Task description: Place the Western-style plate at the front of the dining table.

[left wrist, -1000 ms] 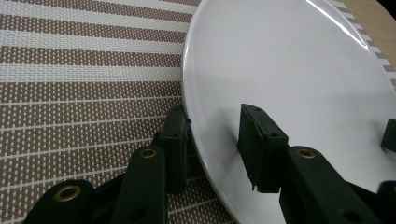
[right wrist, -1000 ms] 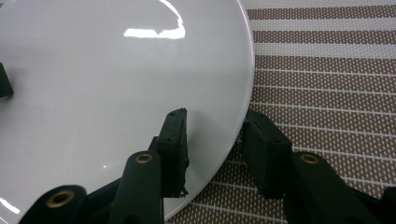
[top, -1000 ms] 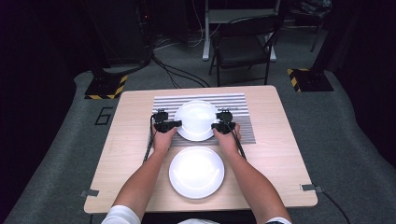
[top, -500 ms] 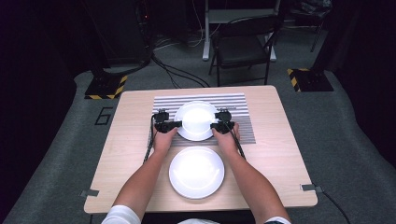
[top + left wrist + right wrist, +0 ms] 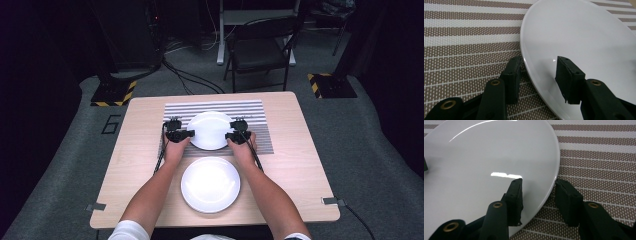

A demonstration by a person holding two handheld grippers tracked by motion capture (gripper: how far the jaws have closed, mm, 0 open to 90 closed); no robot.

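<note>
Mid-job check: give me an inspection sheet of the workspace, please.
Surface: wooden table, striped placemat on its far half.
Job's things: far white plate on the placemat; near white plate on bare wood.
Clutter: nothing seen.
Grippers: left gripper and right gripper straddle the far white plate's rim; jaws have just been opening, pads off it.
Cables: gripper cables trail back; floor cables beyond the table.
Surroundings: folding chair, hazard-striped bases.

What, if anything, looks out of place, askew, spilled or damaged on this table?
Nothing stands out. The far plate lies flat on the striped mat, its rim between each gripper's parted jaws, left gripper and right gripper. The near plate sits clean and whole on the table.
</note>
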